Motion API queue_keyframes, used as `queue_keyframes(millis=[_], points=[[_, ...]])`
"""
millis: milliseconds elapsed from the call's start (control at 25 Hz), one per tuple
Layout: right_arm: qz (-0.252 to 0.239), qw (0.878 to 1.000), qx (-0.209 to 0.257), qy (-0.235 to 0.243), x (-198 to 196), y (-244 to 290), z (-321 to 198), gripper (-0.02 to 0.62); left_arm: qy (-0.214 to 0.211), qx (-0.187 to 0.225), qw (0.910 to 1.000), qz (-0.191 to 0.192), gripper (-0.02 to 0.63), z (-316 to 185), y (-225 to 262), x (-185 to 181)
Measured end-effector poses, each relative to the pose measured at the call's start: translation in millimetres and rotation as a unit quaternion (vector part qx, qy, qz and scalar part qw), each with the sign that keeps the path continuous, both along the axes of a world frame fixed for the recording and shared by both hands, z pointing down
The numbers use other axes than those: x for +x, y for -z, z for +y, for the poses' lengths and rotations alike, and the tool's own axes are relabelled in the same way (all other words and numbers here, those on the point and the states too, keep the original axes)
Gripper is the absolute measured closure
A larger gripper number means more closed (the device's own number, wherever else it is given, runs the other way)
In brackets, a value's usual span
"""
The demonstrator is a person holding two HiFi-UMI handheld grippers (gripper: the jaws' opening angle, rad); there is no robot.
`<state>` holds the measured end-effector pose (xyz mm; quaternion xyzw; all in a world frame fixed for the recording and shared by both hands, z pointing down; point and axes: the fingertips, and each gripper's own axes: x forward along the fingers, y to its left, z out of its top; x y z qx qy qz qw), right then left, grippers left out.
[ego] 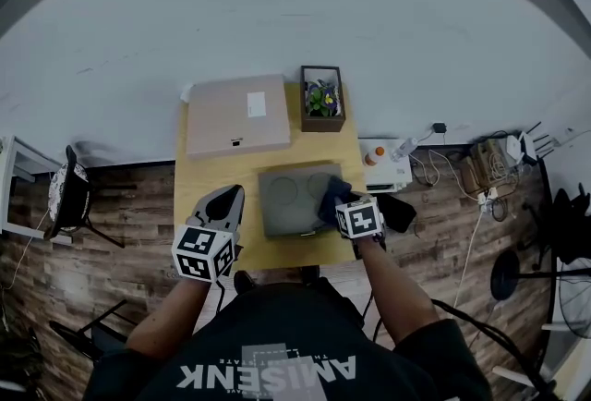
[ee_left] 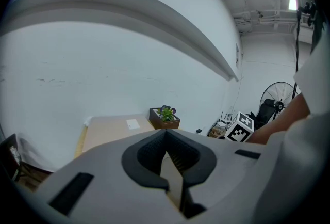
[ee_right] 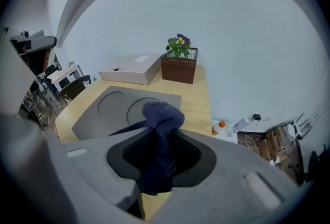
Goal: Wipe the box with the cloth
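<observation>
A flat tan cardboard box (ego: 238,115) with a white label lies at the back left of the wooden table (ego: 207,176). In front of it sits a flat grey box (ego: 294,199) with two round recesses in its top. My right gripper (ego: 336,202) is shut on a dark blue cloth (ego: 333,196) at the grey box's right edge. In the right gripper view the cloth (ee_right: 163,117) bunches up between the jaws above the grey box (ee_right: 102,114). My left gripper (ego: 228,200) hovers left of the grey box, jaws together and holding nothing.
A brown planter (ego: 322,99) with a flowering plant stands at the back right of the table. Right of the table, a white unit (ego: 386,166) with bottles, cables and a fan (ego: 554,272) are on the floor. A chair (ego: 68,193) stands at the left.
</observation>
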<state>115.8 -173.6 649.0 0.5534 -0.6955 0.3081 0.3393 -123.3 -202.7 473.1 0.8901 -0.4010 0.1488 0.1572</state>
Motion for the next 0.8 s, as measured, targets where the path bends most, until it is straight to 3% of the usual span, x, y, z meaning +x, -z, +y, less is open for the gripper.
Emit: queue_keyframes(millis=[400,800], points=[[0.042,0.999,-0.001,-0.026,48,5,17,0.495,-0.011,-0.003,0.9999,0.001,0.604,-1,-2,8],[0.005,0.999,0.044,0.008,25,45,1,0.495,-0.001,-0.003,1.0000,0.005,0.604,-3,-2,7]])
